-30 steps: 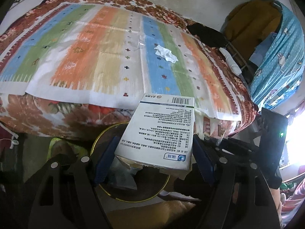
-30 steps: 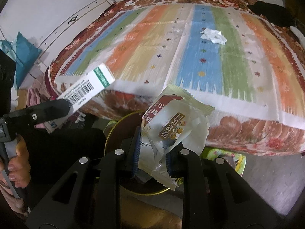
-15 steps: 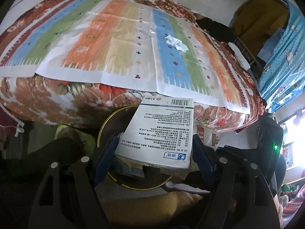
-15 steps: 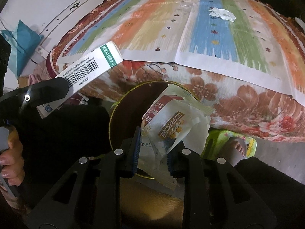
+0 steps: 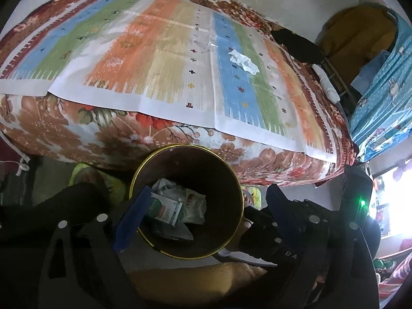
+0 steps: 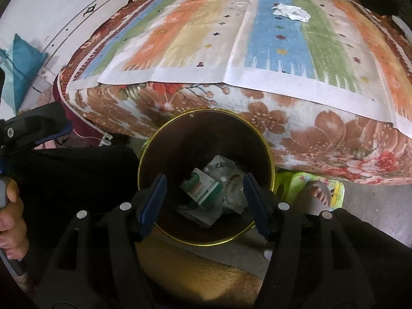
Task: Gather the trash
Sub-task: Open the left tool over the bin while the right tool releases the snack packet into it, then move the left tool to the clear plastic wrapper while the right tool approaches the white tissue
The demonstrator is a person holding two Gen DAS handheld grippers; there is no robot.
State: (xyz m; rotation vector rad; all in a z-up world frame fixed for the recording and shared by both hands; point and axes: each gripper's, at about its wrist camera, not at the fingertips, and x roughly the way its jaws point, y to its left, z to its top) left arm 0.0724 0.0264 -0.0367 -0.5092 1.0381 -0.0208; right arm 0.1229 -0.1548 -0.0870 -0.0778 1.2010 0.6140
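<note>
Both tongs hung over the bin (image 6: 206,118), left tongs (image 5: 203,206) and right tongs (image 6: 204,200) alike opening wide with nothing between the jaws, carton (image 6: 203,189) and wrappers (image 6: 229,180) lying loose on the bin's floor just beneath. Best lifted straight up clear of the gold rim. Farther off, well beyond both tongs on the bed (image 6: 309,128), lay the crumpled tissue (image 6: 292,12), likely the next pickup.

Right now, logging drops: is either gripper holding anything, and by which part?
Nothing is held. Both the left gripper and right gripper are opening, empty, above the bin.
</note>
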